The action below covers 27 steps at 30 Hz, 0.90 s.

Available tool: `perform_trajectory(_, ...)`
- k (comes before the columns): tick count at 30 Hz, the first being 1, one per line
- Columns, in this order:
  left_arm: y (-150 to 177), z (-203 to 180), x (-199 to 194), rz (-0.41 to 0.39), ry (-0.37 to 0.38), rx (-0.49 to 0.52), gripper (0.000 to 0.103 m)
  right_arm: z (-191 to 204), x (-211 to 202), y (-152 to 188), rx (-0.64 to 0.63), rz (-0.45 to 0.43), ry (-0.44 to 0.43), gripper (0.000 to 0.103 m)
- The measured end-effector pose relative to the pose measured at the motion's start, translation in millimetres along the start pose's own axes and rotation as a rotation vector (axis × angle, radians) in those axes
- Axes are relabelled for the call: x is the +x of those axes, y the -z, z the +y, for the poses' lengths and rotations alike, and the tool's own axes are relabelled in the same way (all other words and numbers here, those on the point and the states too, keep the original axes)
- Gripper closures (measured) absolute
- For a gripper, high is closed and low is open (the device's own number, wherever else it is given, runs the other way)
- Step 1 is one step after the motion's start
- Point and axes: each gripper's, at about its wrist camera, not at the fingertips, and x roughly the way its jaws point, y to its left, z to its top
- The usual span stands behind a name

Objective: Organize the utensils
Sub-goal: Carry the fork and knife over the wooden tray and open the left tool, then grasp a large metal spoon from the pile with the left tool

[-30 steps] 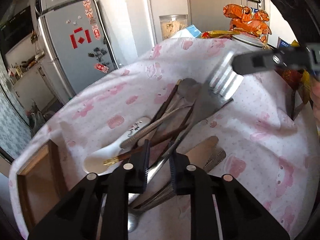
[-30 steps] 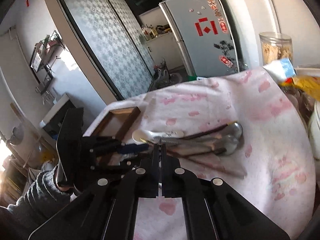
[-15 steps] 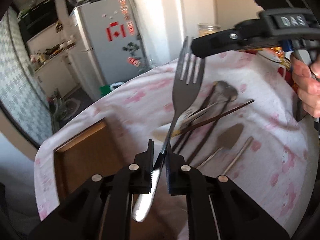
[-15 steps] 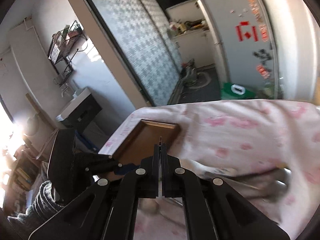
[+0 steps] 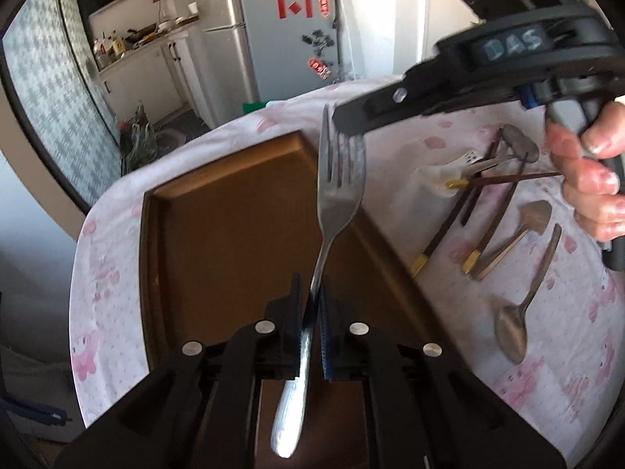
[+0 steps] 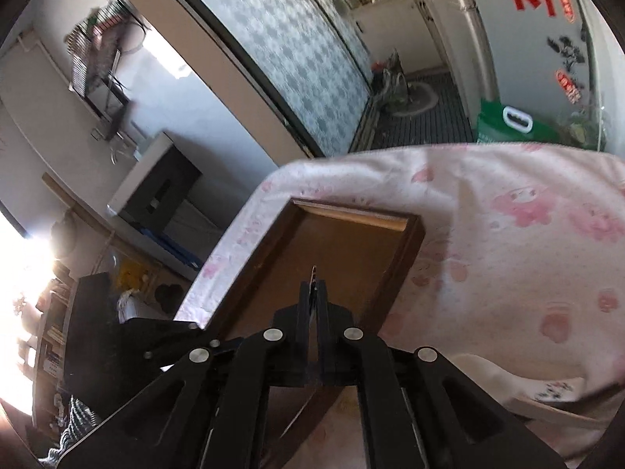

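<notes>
A steel fork (image 5: 339, 191) is held at both ends above a brown wooden tray (image 5: 234, 234). My left gripper (image 5: 310, 301) is shut on its handle. My right gripper (image 5: 347, 125) is shut on its tines, coming in from the right. In the right wrist view the right gripper (image 6: 312, 293) pinches the thin fork tips (image 6: 313, 273) over the tray (image 6: 340, 250). The other utensils lie on the cloth to the right: dark chopsticks (image 5: 449, 226), a wooden spoon (image 5: 519, 230), a steel spoon (image 5: 515, 328) and a white ceramic spoon (image 5: 449, 172).
The table has a pink patterned cloth (image 5: 547, 351). The tray sits near the table's left corner (image 6: 250, 211). A fridge (image 5: 269, 31) and kitchen counter stand beyond the table. The left gripper's body (image 6: 117, 348) shows at the lower left of the right wrist view.
Both grippers have carried the fork left, away from the utensil pile, to above the tray. The remaining utensils stay on the cloth to the right.
</notes>
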Motion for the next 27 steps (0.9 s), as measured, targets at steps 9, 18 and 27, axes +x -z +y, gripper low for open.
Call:
perform_trajectory(9,14.6,-11.9,-35.8,-0.064,-0.002,0.037,0.03,7.3,28.8,11.8,0.007,0.006,0.001,0.037)
perform_trajectory(18,36.6,-74.9,-56.5,-0.006,0.27,-0.062,0.028,3.5,-72.8,41.7,-0.051,-0.137,0.078,0.027)
perform_trajectory(27,68.4,-137.6,-37.0,0.072,0.283,-0.12,0.028,-11.9,-151.6,113.1,-0.089,-0.231,0.17,0.027)
